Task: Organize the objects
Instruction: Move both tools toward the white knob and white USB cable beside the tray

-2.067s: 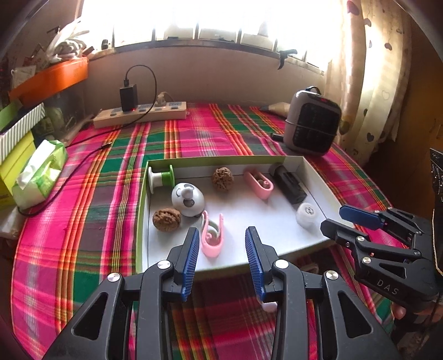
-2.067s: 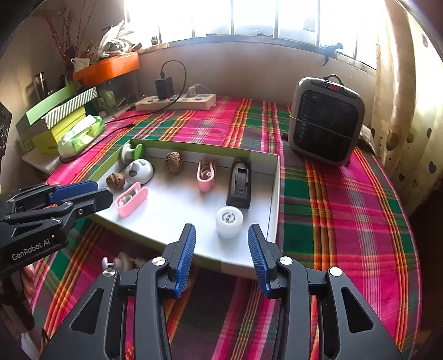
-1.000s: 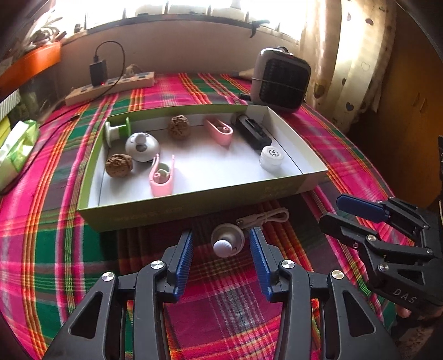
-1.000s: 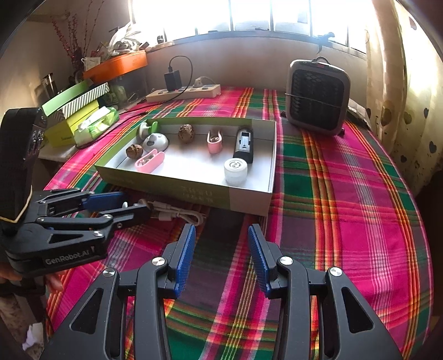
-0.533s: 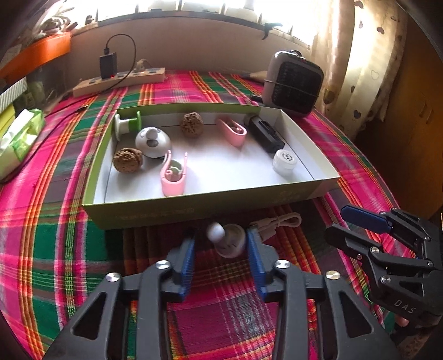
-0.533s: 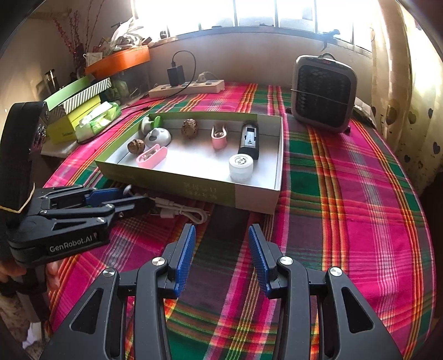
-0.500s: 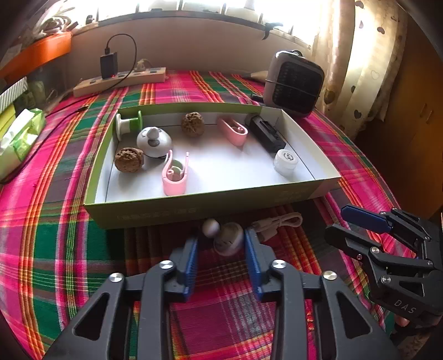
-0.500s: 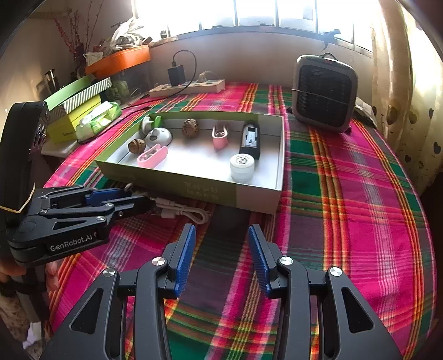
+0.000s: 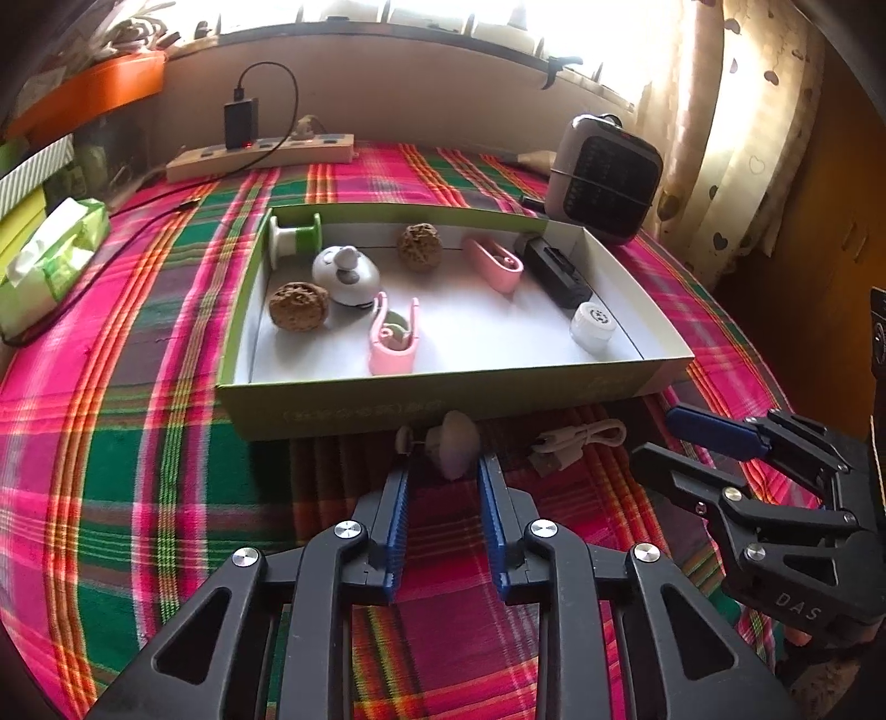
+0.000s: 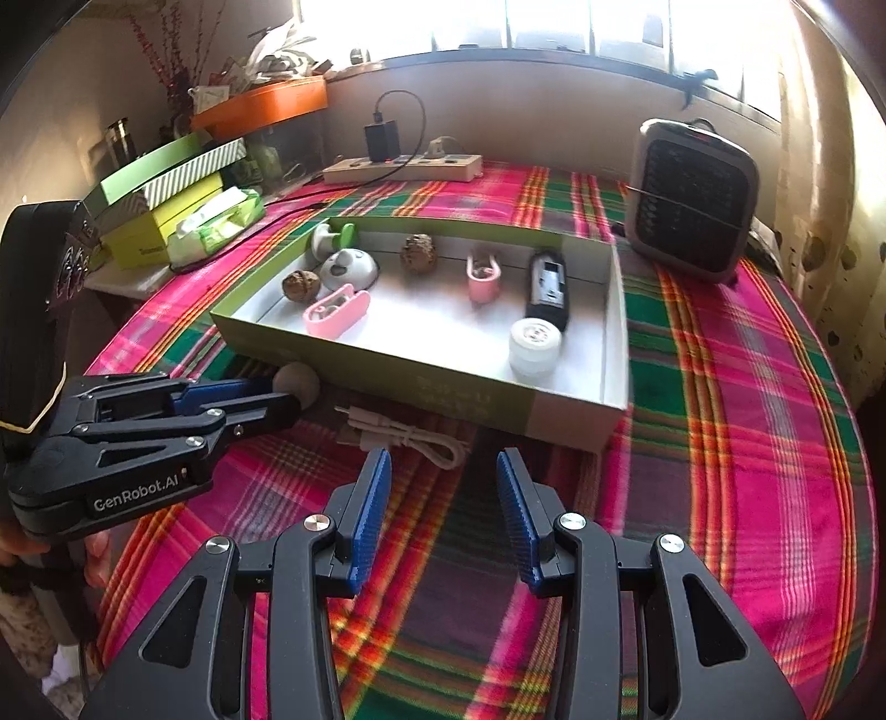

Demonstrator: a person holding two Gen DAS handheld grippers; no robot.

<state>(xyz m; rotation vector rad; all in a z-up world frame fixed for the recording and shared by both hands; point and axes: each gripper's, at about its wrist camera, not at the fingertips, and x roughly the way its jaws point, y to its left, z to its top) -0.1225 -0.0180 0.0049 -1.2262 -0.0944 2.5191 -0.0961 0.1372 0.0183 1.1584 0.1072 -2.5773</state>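
the left gripper (image 9: 442, 476), marked "genrobot.ai", pinches a small knob (image 9: 451, 443) by the box (image 9: 443, 396); the right gripper (image 10: 440, 479), marked "das", gapes wide with nothing between its fingers.

Worktop (image 9: 138, 498) under a pink-and-green plaid cloth, green-sided open box (image 9: 443, 399) at centre, coiled white cable (image 9: 581, 440) just before its front wall, grey heater (image 9: 606, 180) behind right, power strip (image 9: 260, 158) at the rear, tissue pack (image 9: 52, 260) at the left edge.

Sunlit window (image 10: 554, 22), heart-print curtain (image 9: 736, 111), plaid tablecloth (image 9: 111, 443).
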